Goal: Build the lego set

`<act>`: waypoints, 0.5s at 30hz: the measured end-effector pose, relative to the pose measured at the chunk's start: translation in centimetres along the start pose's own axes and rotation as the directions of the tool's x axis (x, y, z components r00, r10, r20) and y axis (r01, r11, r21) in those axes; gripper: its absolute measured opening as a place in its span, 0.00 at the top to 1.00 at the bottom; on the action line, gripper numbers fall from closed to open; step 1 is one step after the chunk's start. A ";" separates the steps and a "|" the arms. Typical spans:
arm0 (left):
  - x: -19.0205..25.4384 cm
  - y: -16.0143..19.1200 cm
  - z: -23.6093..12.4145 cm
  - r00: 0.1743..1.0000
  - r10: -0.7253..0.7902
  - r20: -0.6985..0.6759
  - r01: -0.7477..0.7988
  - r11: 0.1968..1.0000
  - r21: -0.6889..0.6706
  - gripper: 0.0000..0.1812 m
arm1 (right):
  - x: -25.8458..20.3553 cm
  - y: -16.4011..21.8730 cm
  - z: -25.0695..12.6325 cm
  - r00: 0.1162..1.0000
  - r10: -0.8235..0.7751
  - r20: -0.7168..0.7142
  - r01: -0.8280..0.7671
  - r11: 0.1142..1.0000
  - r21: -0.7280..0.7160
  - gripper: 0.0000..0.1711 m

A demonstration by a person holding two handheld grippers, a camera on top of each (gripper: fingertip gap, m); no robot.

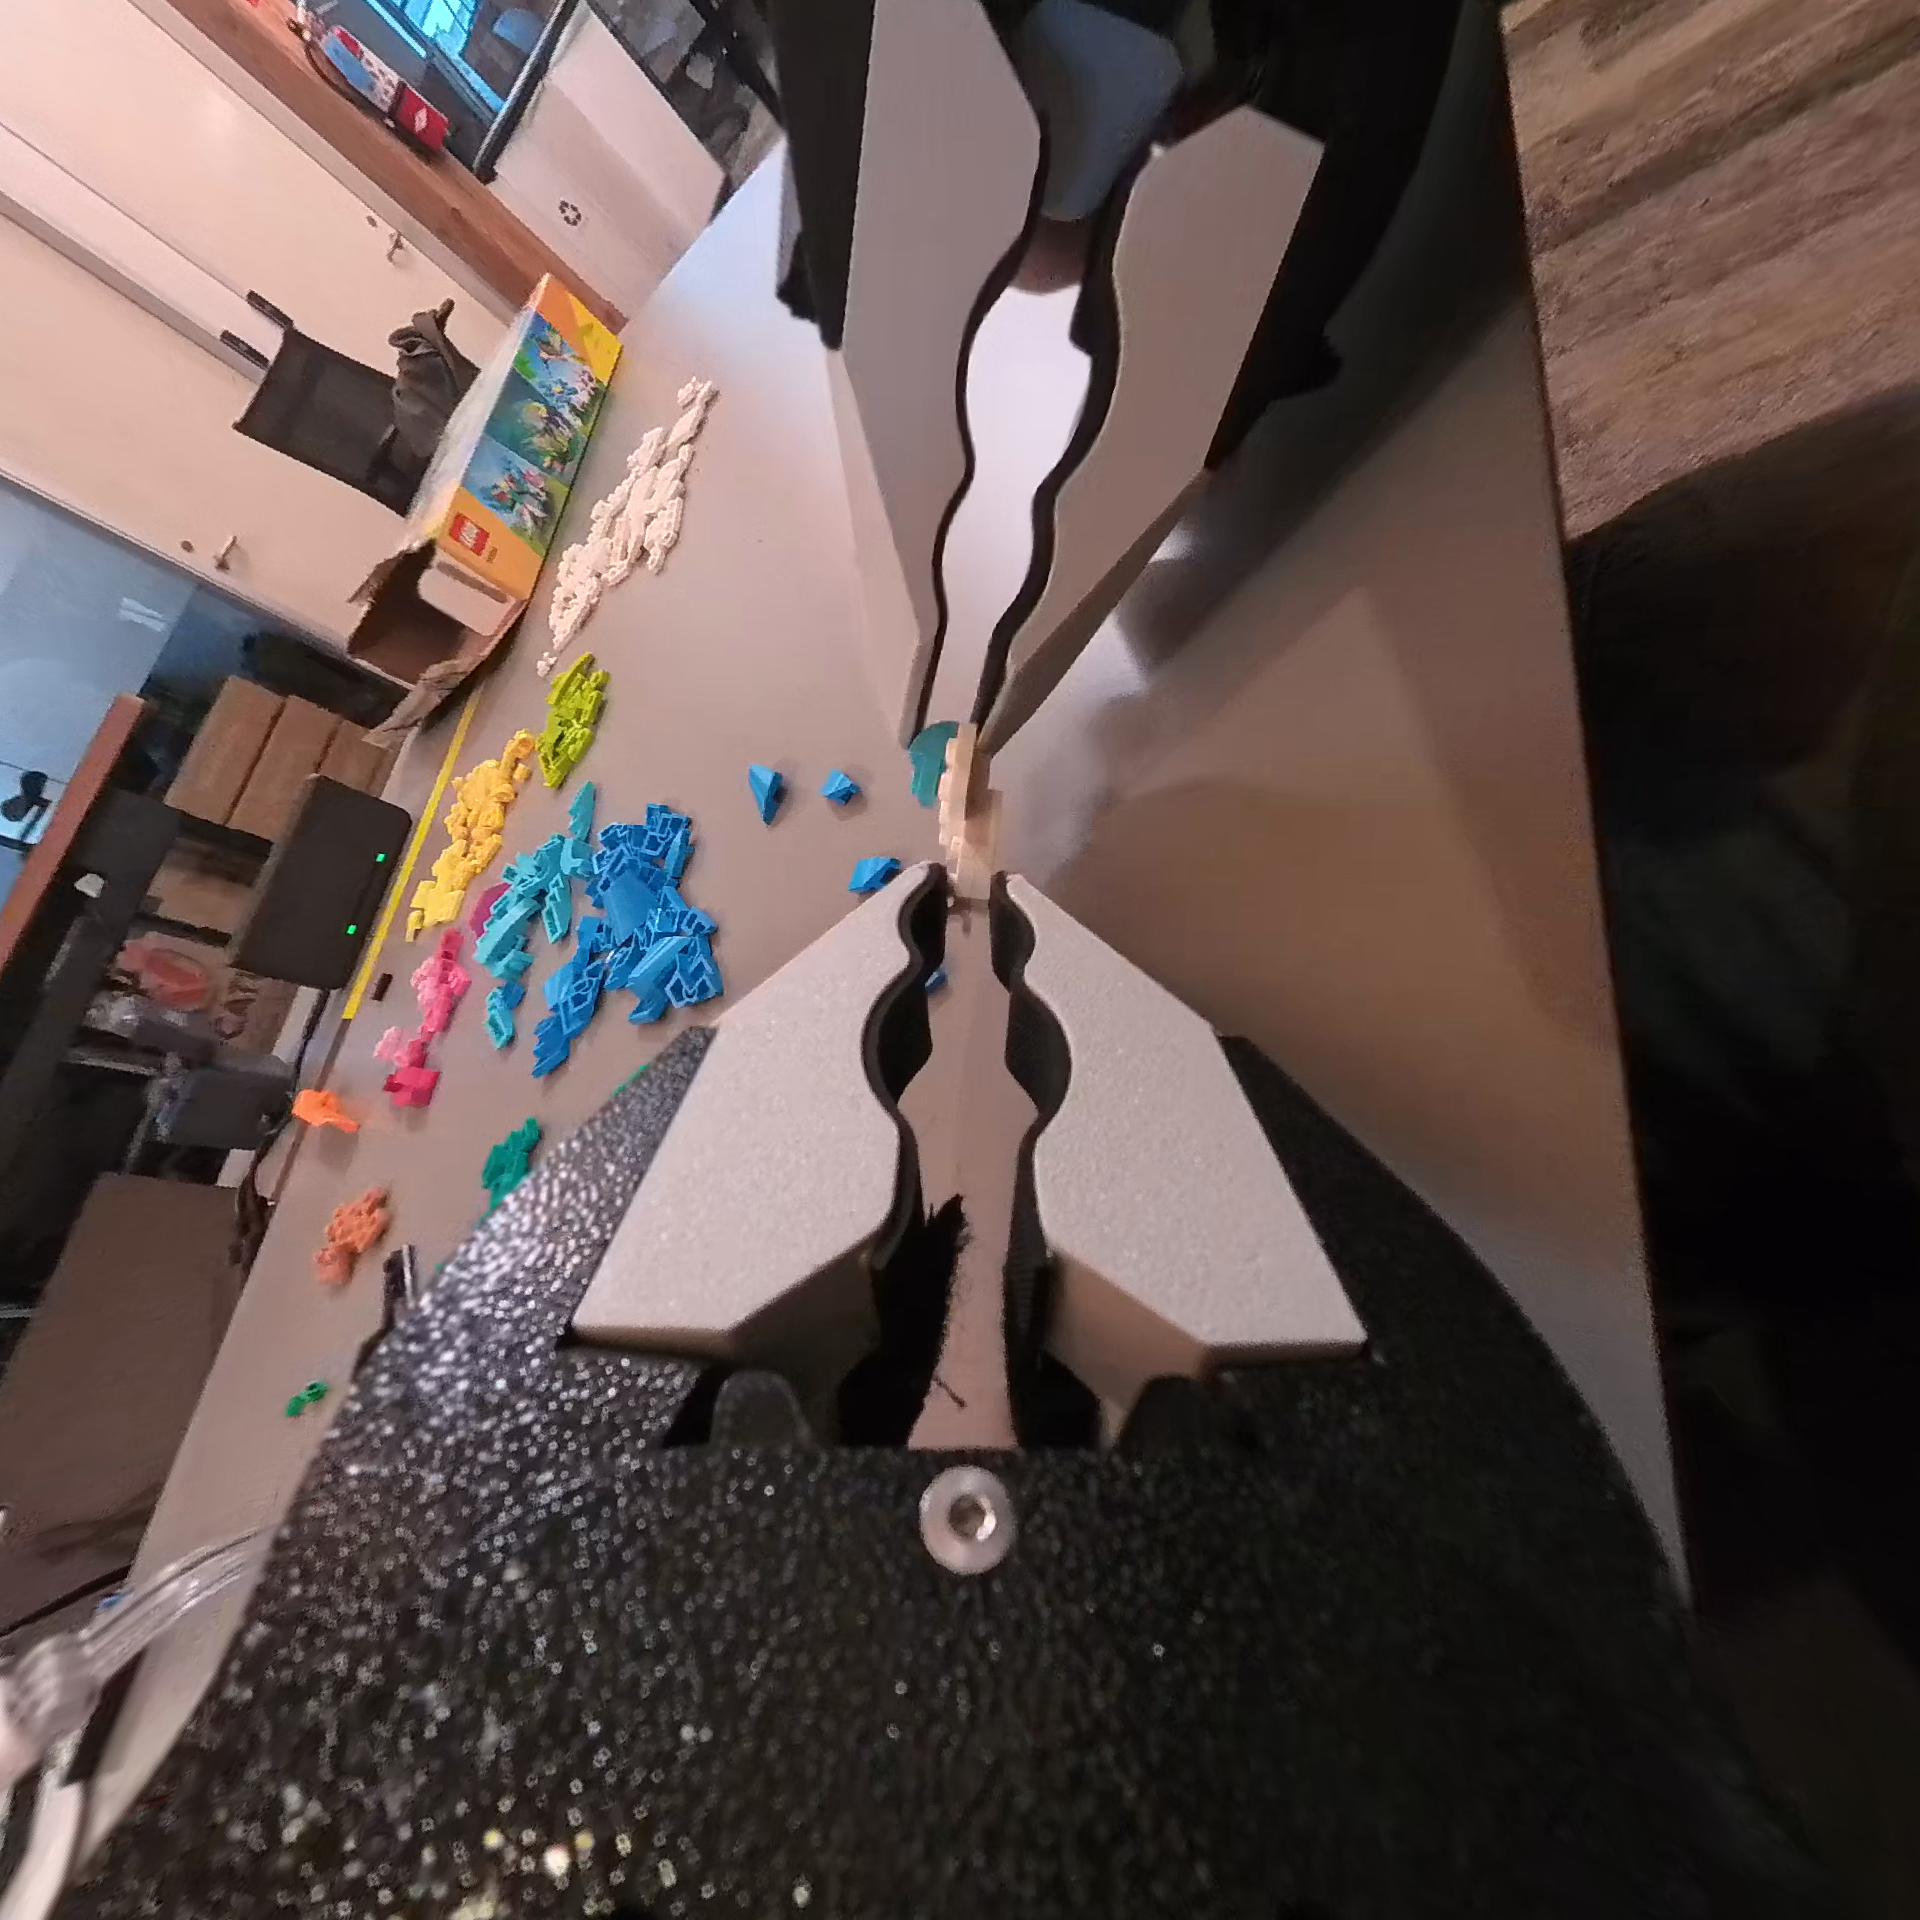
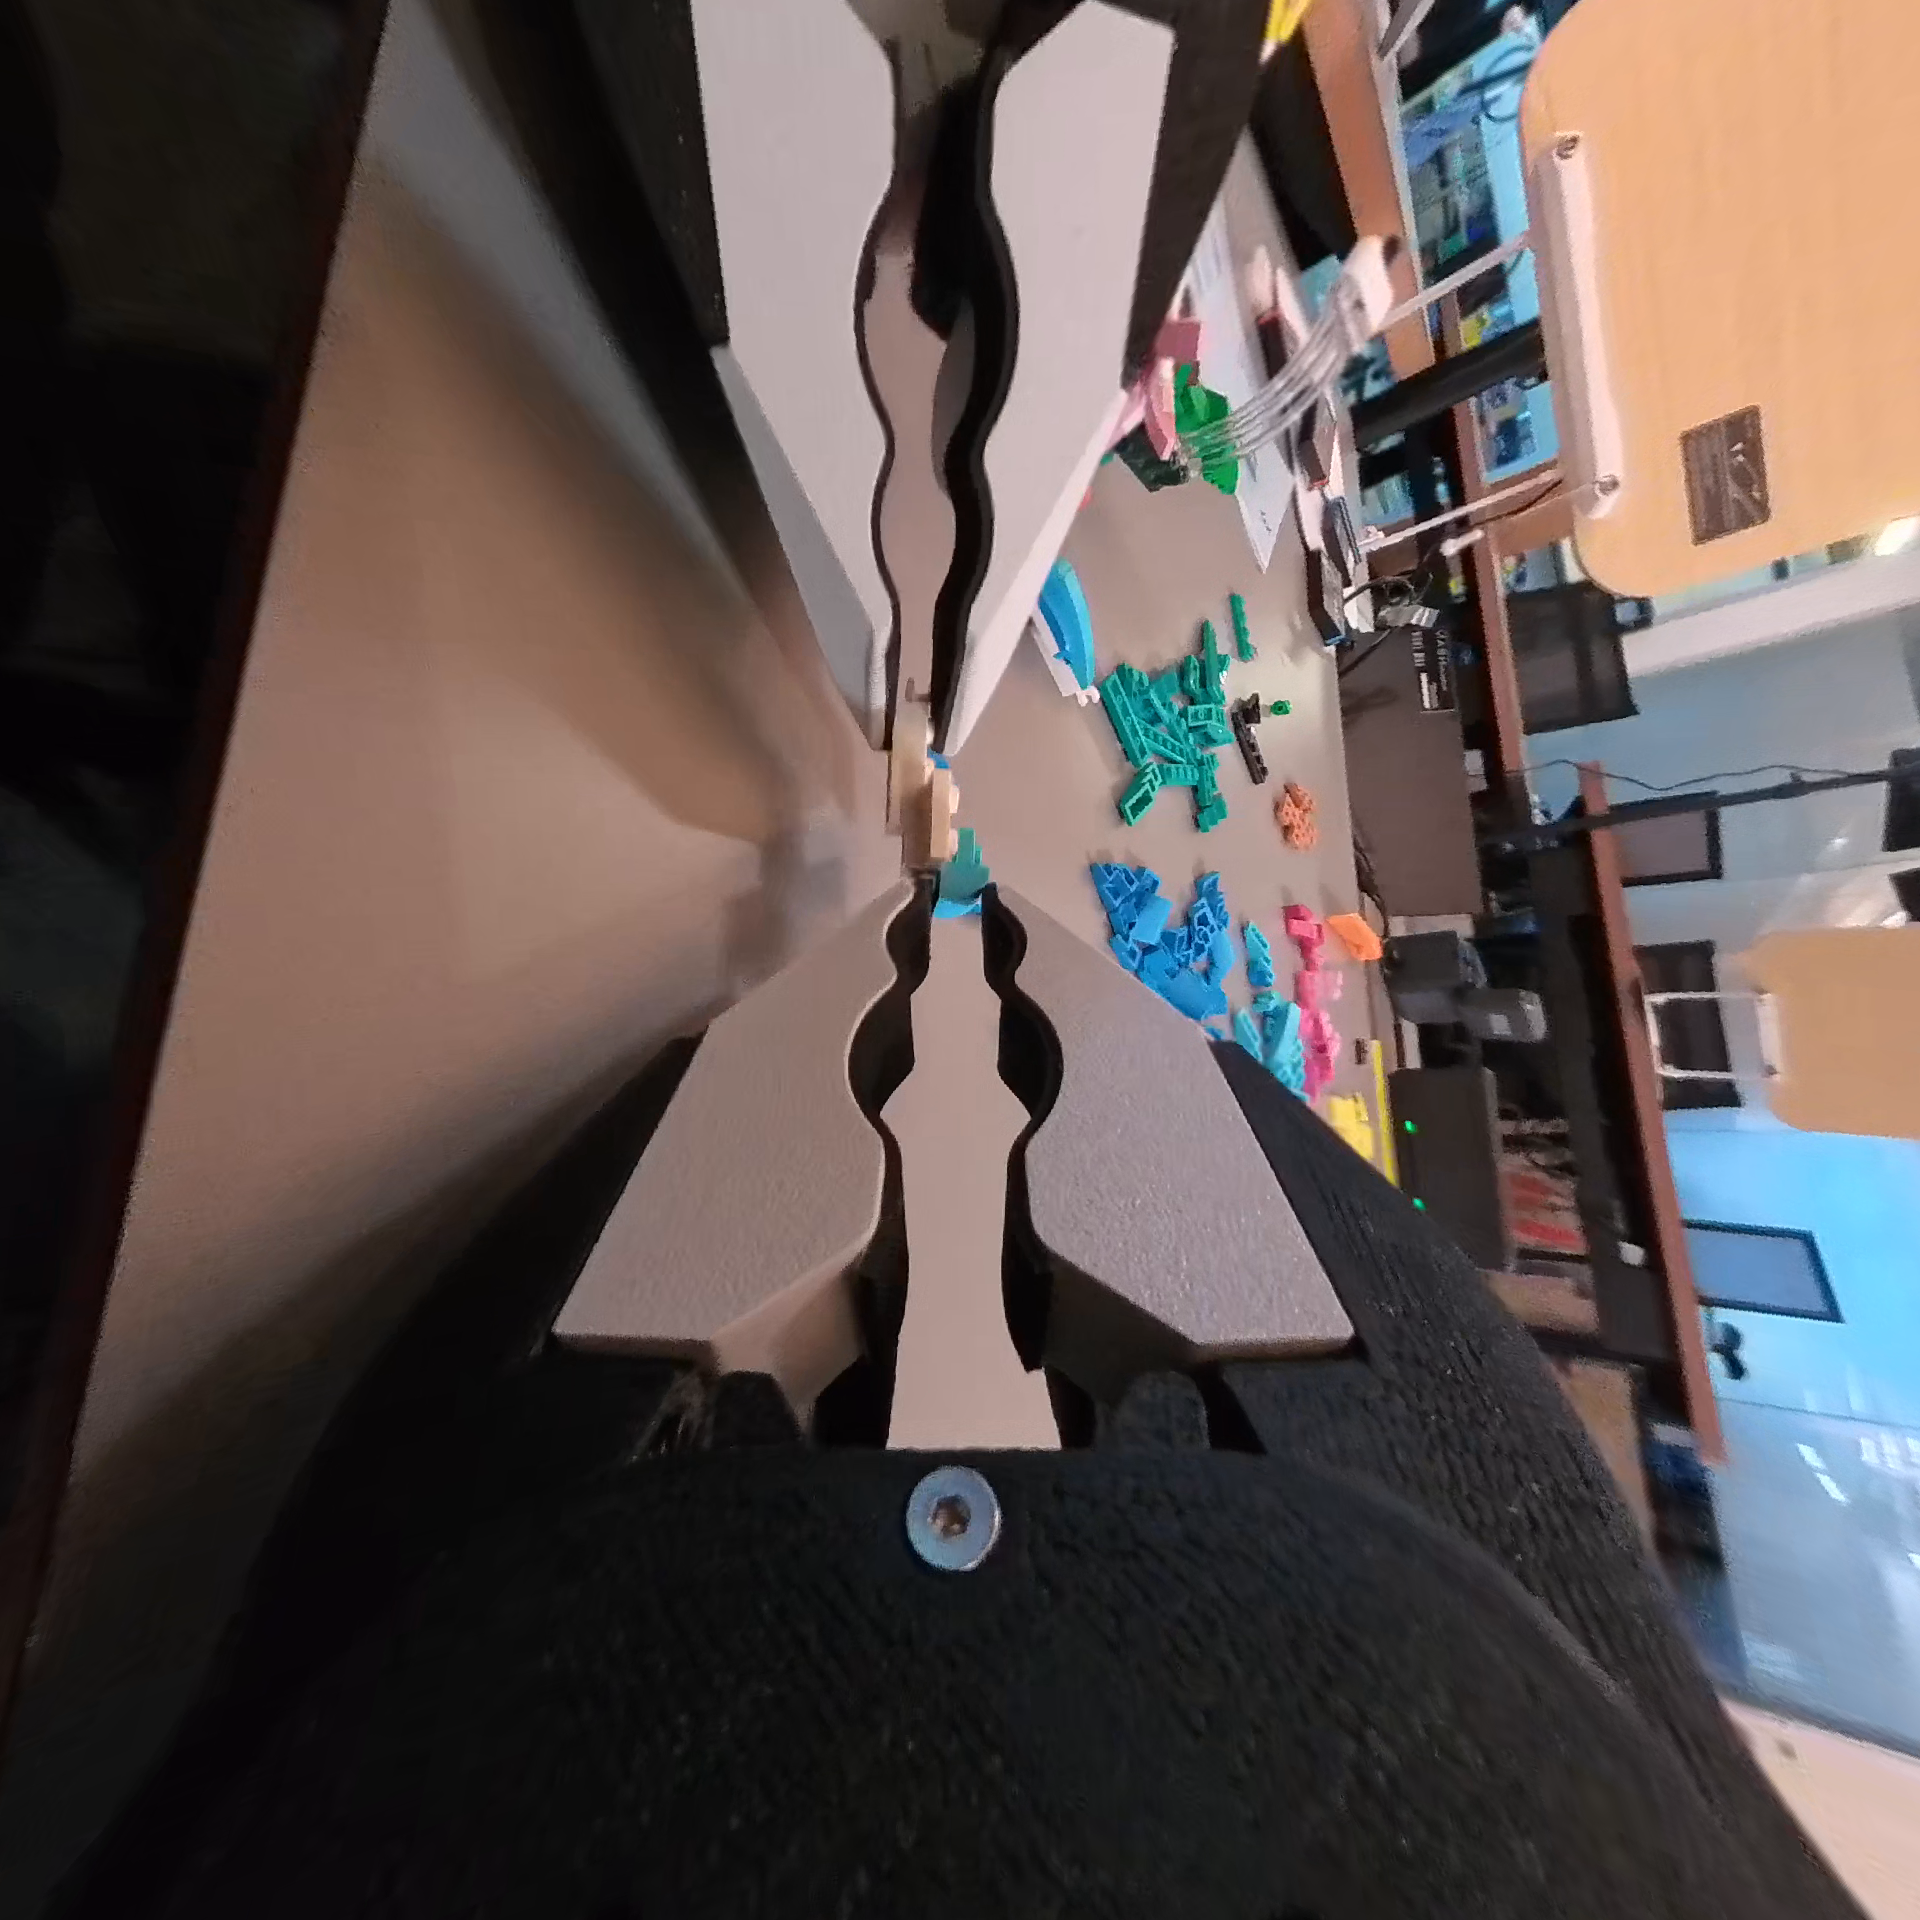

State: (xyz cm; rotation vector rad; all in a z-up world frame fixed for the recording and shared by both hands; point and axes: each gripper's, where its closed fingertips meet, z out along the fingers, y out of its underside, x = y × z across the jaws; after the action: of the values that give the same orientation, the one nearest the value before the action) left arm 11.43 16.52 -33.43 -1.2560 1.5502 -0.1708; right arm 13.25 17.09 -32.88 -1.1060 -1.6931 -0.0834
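Left gripper (image 1: 968, 883) and right gripper (image 2: 951, 894) tip to tip above the worktop (image 1: 790, 582), jaws of each clenched on opposite ends of a small tan brick assembly (image 1: 968, 805). Sorted brick piles: blue (image 1: 639, 925), yellow (image 1: 473, 831), white (image 1: 634, 509), green (image 2: 1174, 738).

Tan lego piece (image 1: 966, 821) partly behind jaws

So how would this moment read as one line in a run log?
step: joining | left tool: shut on tan piece | right tool: also gripping it | piles: on table
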 end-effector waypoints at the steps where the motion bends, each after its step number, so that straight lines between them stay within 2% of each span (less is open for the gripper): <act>1: 0.0 -0.1 0.0 1.000 -0.015 -0.008 0.015 1.000 0.007 0.97 | 0.0 0.0 0.0 1.000 0.016 0.006 -0.016 1.000 0.012 0.95; 6: 0.7 -0.5 -0.4 0.995 -0.058 -0.086 0.062 0.997 0.040 0.97 | -0.7 -0.6 -0.6 0.987 0.094 0.127 -0.105 0.991 0.086 0.96; 15: 2.4 -1.3 -0.6 0.953 -0.162 -0.256 0.173 0.985 0.024 0.97 | -2.0 -1.4 -1.8 0.904 0.238 0.355 -0.302 0.943 0.139 0.95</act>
State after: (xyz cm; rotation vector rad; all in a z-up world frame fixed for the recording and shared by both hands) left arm 12.04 13.84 -33.84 -1.3702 1.6434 -0.4908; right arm 13.61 14.06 -33.06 -1.2490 -1.7788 0.4611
